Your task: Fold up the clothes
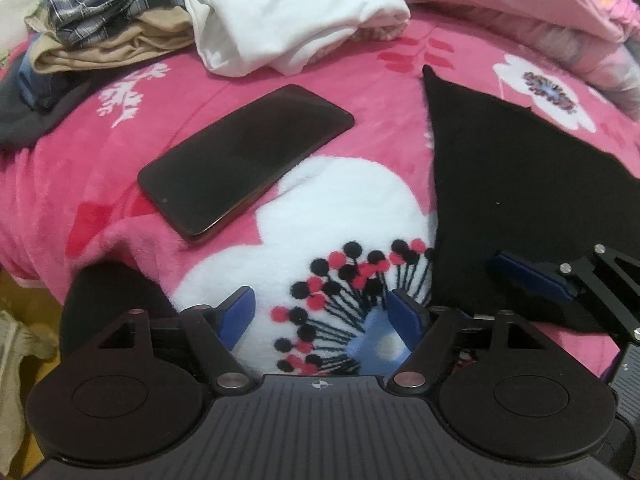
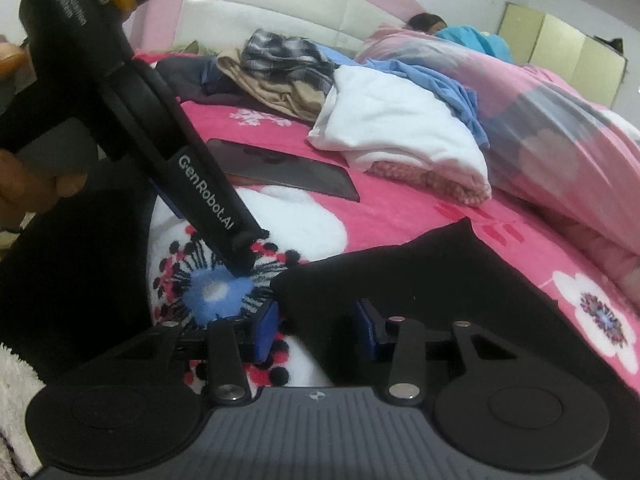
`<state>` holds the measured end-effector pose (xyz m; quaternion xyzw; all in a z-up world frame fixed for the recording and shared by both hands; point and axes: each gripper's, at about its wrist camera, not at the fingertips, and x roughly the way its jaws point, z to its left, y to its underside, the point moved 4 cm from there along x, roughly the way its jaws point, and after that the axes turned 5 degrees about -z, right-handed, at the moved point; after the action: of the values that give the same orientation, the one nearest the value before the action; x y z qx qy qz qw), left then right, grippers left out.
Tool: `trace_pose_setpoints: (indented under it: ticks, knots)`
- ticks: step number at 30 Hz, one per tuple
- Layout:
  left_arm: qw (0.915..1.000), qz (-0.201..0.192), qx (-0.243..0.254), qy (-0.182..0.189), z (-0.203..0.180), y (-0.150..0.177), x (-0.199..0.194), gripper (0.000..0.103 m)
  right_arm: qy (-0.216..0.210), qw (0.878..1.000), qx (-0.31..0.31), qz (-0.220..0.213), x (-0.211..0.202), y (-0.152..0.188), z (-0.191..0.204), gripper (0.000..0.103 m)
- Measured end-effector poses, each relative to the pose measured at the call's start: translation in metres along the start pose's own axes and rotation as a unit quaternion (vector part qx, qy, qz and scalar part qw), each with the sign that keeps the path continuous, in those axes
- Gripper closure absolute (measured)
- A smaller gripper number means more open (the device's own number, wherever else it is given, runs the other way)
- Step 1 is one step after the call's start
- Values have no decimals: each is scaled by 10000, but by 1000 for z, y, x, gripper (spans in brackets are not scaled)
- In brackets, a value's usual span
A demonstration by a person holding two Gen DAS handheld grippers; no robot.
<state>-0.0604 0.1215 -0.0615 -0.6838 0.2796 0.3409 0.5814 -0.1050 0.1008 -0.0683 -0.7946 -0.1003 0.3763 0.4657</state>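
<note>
A black garment (image 1: 500, 184) lies flat on the pink floral blanket (image 1: 380, 92), to the right of a white flower print. My left gripper (image 1: 322, 314) is open over that flower, left of the garment, with nothing between its fingers. In the right wrist view it (image 2: 240, 258) points down at the flower's blue centre, and a hand (image 2: 24, 188) holds its handle. My right gripper (image 2: 318, 332) is open, and the near left corner of the black garment (image 2: 420, 280) lies between its blue pads (image 2: 266, 330). One right finger (image 1: 532, 276) rests on the cloth.
A black phone (image 1: 244, 160) lies on the blanket beyond the left gripper. Behind it are a crumpled white garment (image 1: 296, 20) and a pile of plaid and tan clothes (image 1: 112, 28). A person (image 2: 428, 22) lies under a pink quilt (image 2: 560, 140) at the far right.
</note>
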Motion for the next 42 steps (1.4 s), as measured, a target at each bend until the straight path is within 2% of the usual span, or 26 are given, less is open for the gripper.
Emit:
trace_pose_setpoints:
  ticks: [3, 14, 17, 20, 24, 25, 27, 29, 31, 33, 42]
  knots:
    - [9999, -16, 14, -170, -2, -1, 0, 20, 5, 9999, 111, -58, -1, 3, -3, 59]
    - [9990, -31, 60, -443, -6, -2, 4, 13, 47, 9984, 373, -418, -23, 5, -12, 58]
    - [9987, -53, 81, -492, -7, -1, 4, 11, -1, 9940, 899, -619, -38, 5, -33, 50]
    - [9985, -76, 68, -534, -7, 0, 5, 8, 491, 9856, 1573, -380, -34, 14, -62, 41]
    - [9982, -99, 95, -579, -7, 0, 6, 6, 1133, 9632, 2439, -53, -30, 28, -100, 38]
    - [9981, -106, 107, -590, -7, 0, 6, 6, 1204, 9612, 2481, 72, -25, 33, -102, 32]
    - [9980, -113, 113, -610, -7, 0, 6, 5, 1342, 9568, 2561, 309, -17, 40, -105, 27]
    - [9979, -117, 109, -628, -7, 0, 7, 5, 1363, 9574, 2536, 237, -15, 42, -104, 21]
    - [9978, -116, 108, -641, -7, 0, 7, 5, 1371, 9568, 2547, 276, -13, 42, -103, 8]
    - [9978, -112, 106, -648, -7, 0, 7, 4, 1381, 9563, 2559, 314, -10, 43, -102, 2]
    - [9975, -126, 94, -696, -6, 0, 8, 1, 1489, 9512, 2667, 437, -8, 41, -97, 0]
